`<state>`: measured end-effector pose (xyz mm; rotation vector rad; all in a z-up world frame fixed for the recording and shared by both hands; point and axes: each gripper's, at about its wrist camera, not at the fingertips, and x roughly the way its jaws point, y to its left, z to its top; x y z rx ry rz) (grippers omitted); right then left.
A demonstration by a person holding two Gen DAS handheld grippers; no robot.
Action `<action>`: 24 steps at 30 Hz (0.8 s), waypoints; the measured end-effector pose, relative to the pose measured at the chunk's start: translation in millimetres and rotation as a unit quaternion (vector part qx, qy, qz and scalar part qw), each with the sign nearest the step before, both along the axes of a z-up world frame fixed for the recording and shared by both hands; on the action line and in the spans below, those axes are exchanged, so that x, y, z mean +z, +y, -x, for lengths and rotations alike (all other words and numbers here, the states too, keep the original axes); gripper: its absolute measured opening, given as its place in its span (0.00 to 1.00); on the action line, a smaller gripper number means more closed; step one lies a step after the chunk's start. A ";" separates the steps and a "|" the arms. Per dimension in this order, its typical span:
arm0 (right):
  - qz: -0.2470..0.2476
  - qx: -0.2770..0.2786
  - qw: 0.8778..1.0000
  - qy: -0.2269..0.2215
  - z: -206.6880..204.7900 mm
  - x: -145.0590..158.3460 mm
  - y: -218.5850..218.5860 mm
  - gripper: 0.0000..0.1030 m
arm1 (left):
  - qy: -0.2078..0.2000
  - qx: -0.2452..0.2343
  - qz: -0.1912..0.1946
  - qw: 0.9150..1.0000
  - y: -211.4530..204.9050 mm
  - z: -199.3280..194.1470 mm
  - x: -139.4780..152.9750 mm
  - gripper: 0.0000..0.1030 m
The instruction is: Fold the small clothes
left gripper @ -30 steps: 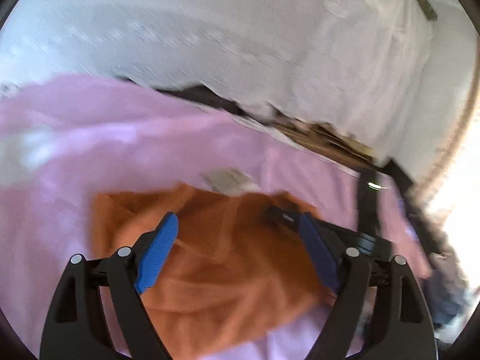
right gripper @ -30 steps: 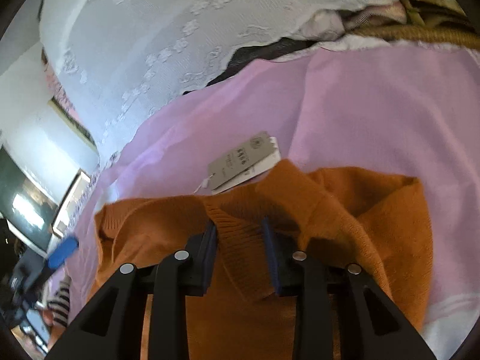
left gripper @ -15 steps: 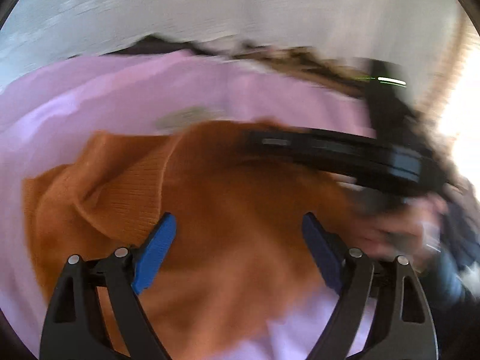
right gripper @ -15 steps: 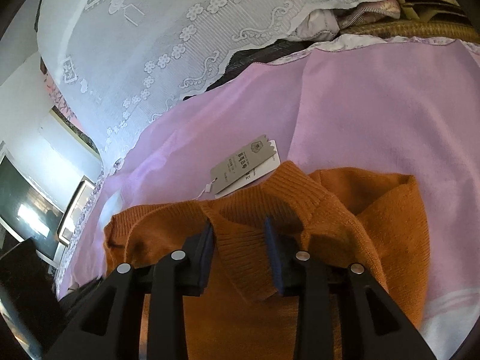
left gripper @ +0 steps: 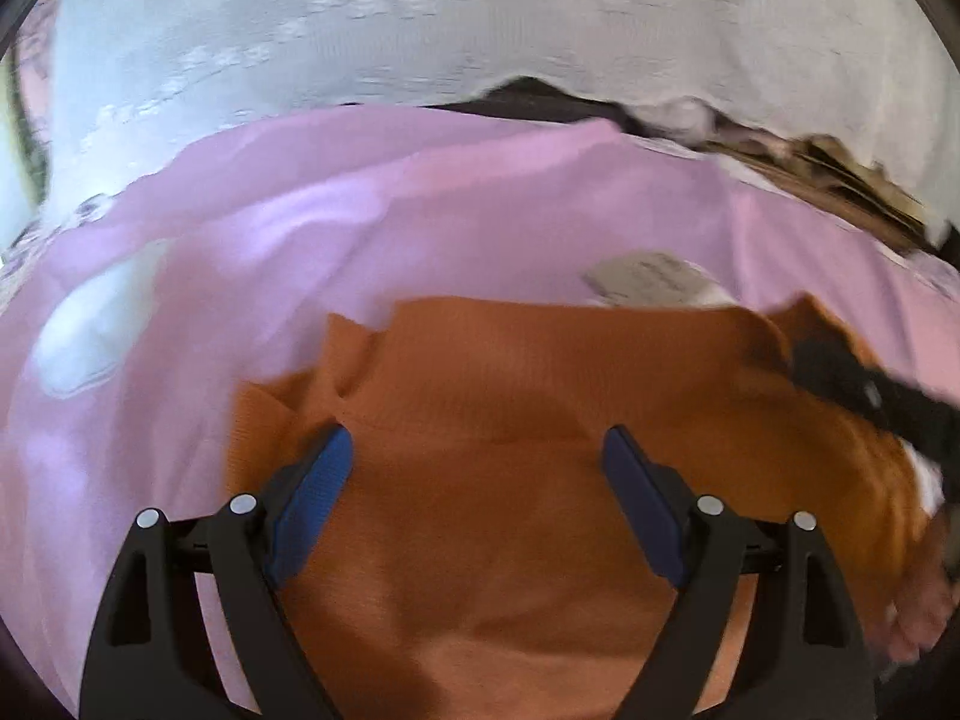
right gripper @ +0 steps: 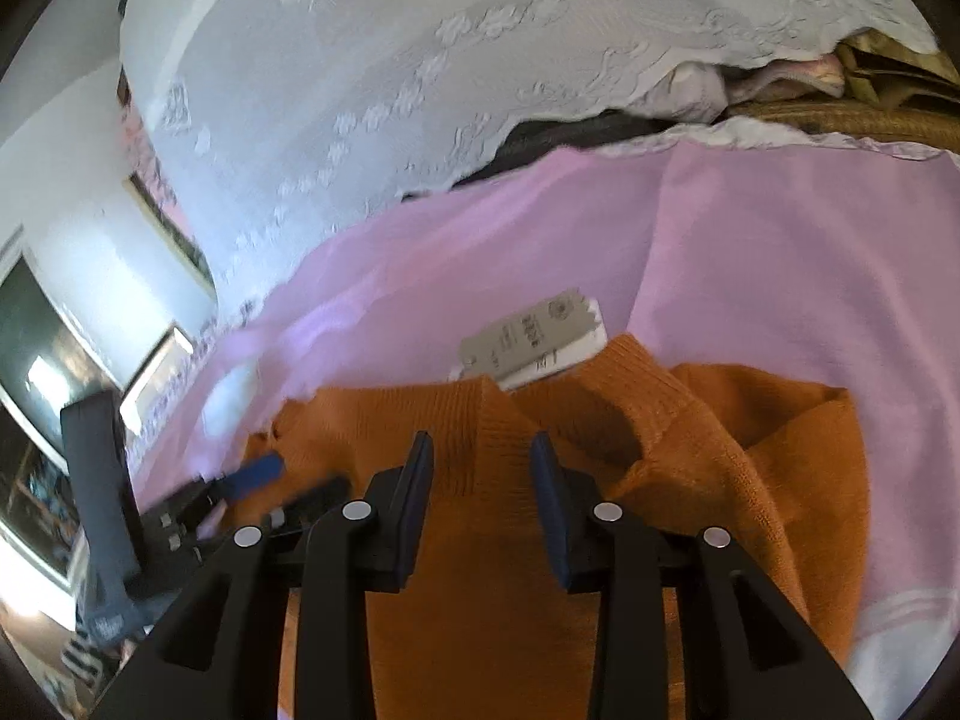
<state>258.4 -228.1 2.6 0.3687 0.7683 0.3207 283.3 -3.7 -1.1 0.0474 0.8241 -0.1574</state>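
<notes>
Knitwear fills the near half of both views: a small burnt-orange ribbed knitted sweater [right gripper: 690, 480] lies partly folded on a smooth pink cloth [right gripper: 780, 252] that covers the work surface. Its ribbed collar points away from you, and a grey card swing tag [right gripper: 531, 336] rests on the pink cloth just beyond the collar, touching the knit's far edge.

Your right gripper [right gripper: 480, 483] angles down over the collar. Its jaws stand partly closed with a ribbed fold of the sweater between the blue pads. Whether the pads truly press on the fold you cannot tell from this view. Judging by its place, this gripper anchors the neckline so the garment does not slide while the other side is worked.

Your left gripper [left gripper: 477, 480] hangs over the sweater's left part with its jaws spread wide and nothing between the blue fingertips [left gripper: 318, 480]. Bare orange knit shows through the gap. It seems poised to take a fresh hold on the left edge, where a loose corner sticks up, probably for the next fold.

Beyond the pink cloth, a white lace-patterned fabric [right gripper: 480, 90] drapes across the far side, with a woven straw-coloured basket [right gripper: 870, 120] at the far right. The left wrist view is smeared by motion, so fine detail there is uncertain.
</notes>
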 end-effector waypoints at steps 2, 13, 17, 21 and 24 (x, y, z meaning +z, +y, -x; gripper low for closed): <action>0.002 -0.037 0.999 0.010 -7.2 -10.0 -11.5 0.29 | -0.001 0.010 0.026 1.000 13.7 -3.9 2.8 0.80; -0.011 -0.053 0.998 -0.022 6.3 2.3 -14.9 0.30 | 0.008 0.031 0.034 0.999 30.3 1.4 3.4 0.91; 0.021 -0.041 0.999 0.024 -4.8 -24.8 -7.6 0.33 | 0.012 0.029 -0.041 0.999 11.0 -2.1 -7.6 0.96; 0.014 -0.042 0.999 0.012 -0.4 -23.0 -10.3 0.33 | 0.005 0.030 -0.026 0.999 14.0 -2.3 -8.3 0.95; 0.018 -0.055 0.998 -0.013 13.7 -14.1 -10.9 0.34 | -0.024 0.029 0.007 0.999 19.4 12.3 0.3 0.95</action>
